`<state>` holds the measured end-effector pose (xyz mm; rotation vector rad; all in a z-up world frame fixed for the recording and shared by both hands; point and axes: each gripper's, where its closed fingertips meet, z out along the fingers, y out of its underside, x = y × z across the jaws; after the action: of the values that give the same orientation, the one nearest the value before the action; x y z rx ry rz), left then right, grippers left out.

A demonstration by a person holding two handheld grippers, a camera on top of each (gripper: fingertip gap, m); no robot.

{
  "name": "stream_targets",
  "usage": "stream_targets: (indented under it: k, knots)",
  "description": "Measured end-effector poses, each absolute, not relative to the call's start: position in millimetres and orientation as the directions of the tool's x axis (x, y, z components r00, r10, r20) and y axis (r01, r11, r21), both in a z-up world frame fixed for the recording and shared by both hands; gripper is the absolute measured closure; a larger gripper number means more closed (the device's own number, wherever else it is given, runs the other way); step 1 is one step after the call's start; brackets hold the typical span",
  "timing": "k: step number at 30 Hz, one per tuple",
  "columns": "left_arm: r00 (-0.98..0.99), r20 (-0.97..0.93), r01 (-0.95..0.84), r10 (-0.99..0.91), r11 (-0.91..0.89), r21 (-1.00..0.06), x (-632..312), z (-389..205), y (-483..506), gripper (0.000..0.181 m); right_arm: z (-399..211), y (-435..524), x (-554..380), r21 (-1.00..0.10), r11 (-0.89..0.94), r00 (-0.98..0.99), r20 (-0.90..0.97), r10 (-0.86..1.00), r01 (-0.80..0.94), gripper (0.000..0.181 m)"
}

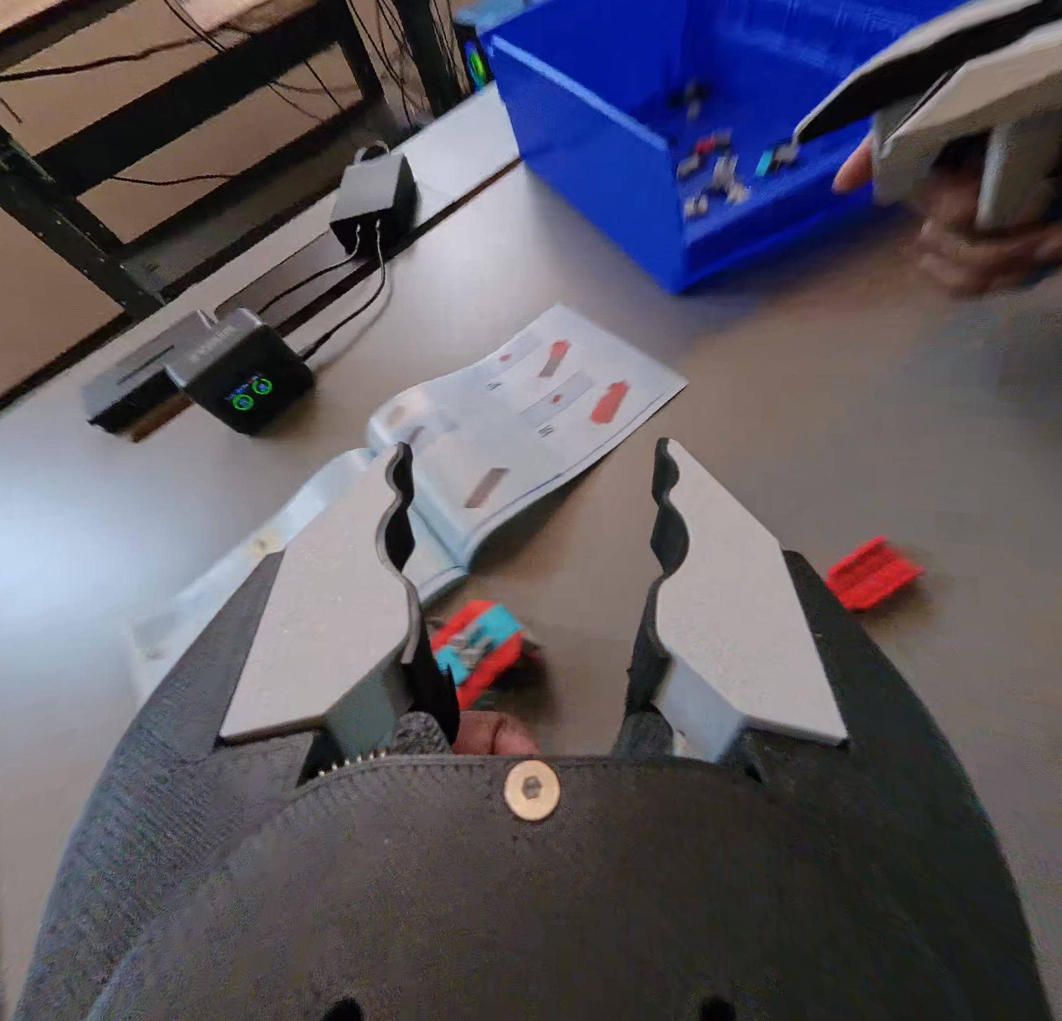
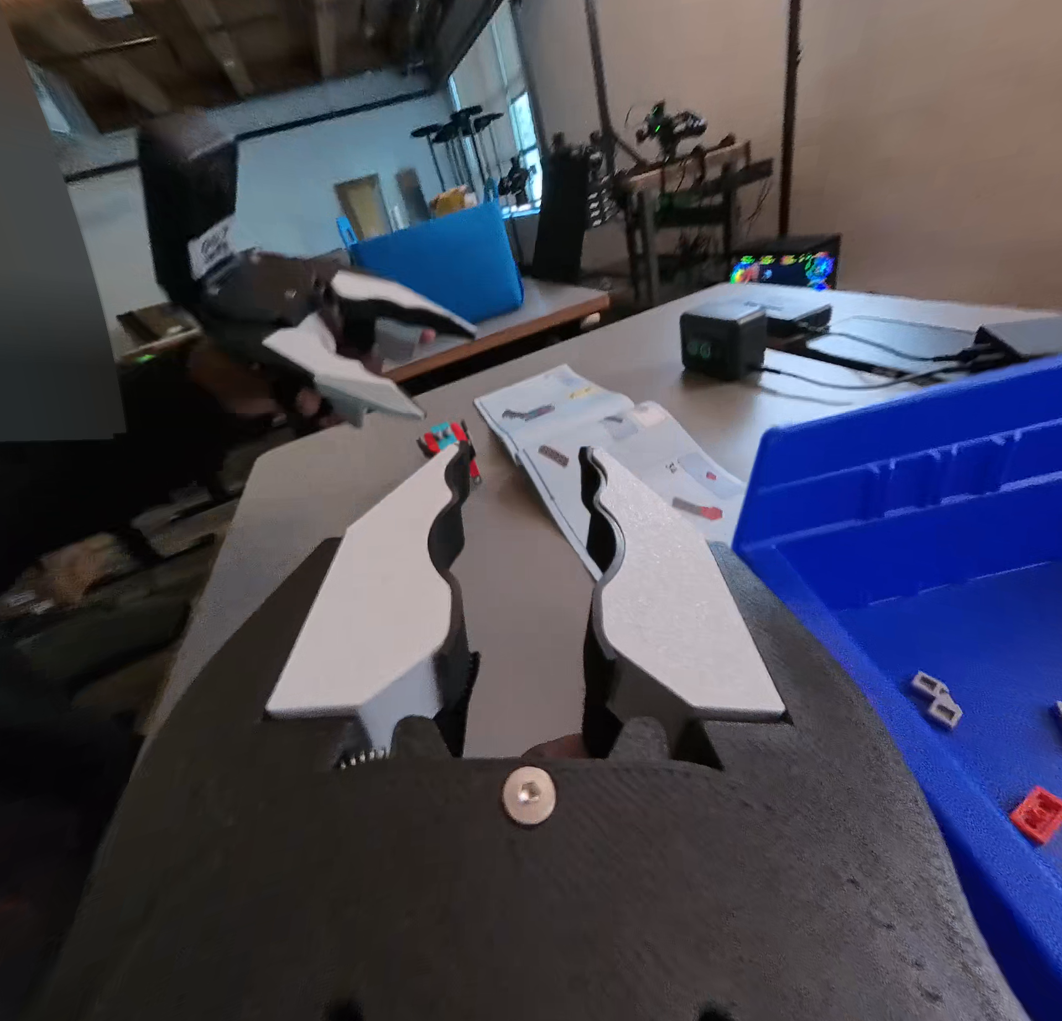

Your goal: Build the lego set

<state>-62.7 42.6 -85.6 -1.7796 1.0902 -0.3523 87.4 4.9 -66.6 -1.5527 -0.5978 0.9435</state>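
A small red and teal lego build [image 1: 477,648] lies on the grey table [image 1: 804,419], low between the fingers of my left gripper [image 1: 533,453], which is open and empty above it. A loose red ridged piece [image 1: 873,574] lies to its right. My right gripper [image 2: 523,453] is open and empty, beside the blue bin [image 2: 862,476]. In the left wrist view it [image 1: 816,126] hovers over the bin [image 1: 603,131], where several small pieces [image 1: 712,171] lie. The build [image 2: 445,439] and the open left gripper [image 2: 445,373] show in the right wrist view.
An open instruction booklet [image 1: 517,419] lies in the middle of the table; it also shows in the right wrist view [image 2: 603,447]. Black power boxes [image 1: 241,378] with cables sit at the far left edge. Grey [image 2: 937,700] and red [image 2: 1037,821] pieces lie in the bin. The loose red ridged piece [image 1: 873,574] is about equally far from each gripper, around 15 centimeters.
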Motion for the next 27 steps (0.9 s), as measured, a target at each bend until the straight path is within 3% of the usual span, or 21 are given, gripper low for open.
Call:
stream_targets:
  k: [3, 5, 10, 16, 22, 27]
  knots:
    - [0.419, -0.290, -0.690, -0.861, -0.094, -0.718, -56.3, -104.4, 61.5, 0.098, -85.2, 4.9, 89.9, -0.952, -0.271, 0.501, -0.305, 0.810, -0.142, 0.145]
    - [0.379, -0.230, -0.733, -0.897, -0.139, -0.666, -39.5, -121.7, 63.0, 0.098, -93.6, 1.1, 89.0, -0.934, -0.323, 0.479, -0.357, 0.802, -0.155, 0.145]
    - [0.443, 0.055, -0.539, -0.895, -0.315, -0.781, 29.2, -137.8, 44.9, 0.101, -91.1, -1.9, 92.5, -0.935, -0.311, 0.481, -0.355, 0.802, -0.171, 0.145]
    - [0.621, -0.073, -0.425, -0.781, -0.257, -0.868, -22.9, -107.9, 51.3, 0.102, -91.4, -1.1, 96.9, -0.932, -0.316, 0.486, -0.363, 0.795, -0.179, 0.145]
    - [0.614, -0.080, -0.504, -0.785, -0.312, -0.805, -121.3, -119.3, 43.2, 0.100, -93.1, -5.6, 88.2, -0.925, -0.342, 0.448, -0.380, 0.809, -0.168, 0.145]
    - [0.672, 0.006, -0.482, -0.741, -0.444, -0.756, -126.6, -161.5, 42.5, 0.102, -92.4, -5.3, 87.0, -0.920, -0.349, 0.438, -0.393, 0.809, -0.181, 0.145]
